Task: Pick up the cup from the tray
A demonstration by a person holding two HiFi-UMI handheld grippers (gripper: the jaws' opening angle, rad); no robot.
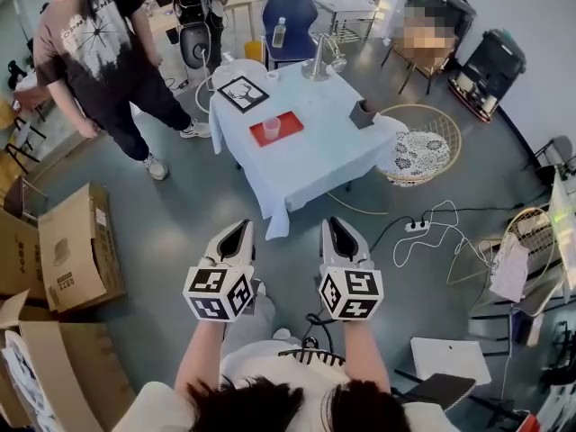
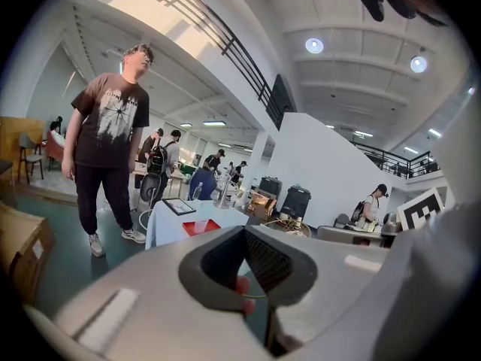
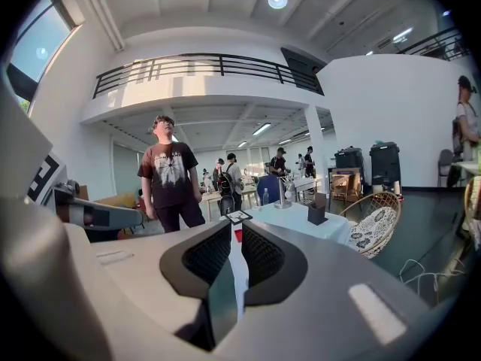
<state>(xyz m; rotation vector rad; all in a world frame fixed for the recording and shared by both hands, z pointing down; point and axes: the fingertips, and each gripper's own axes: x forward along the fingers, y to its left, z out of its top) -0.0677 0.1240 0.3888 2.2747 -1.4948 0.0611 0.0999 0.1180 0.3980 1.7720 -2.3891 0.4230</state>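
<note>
Red tray [image 1: 290,121] lies on the white-clothed table [image 1: 310,165], and the clear cup [image 1: 271,128] stands upright on it, near the table's left side. Both tools are held low over the grey floor, well apart from the table and pointing towards it. Left tool [image 1: 244,227] has its jaw tips together and holds nothing. Right tool [image 1: 334,223] is closed down to a thin slit, also empty. A person in a dark T-shirt [image 1: 97,48] stands left of the table.
</note>
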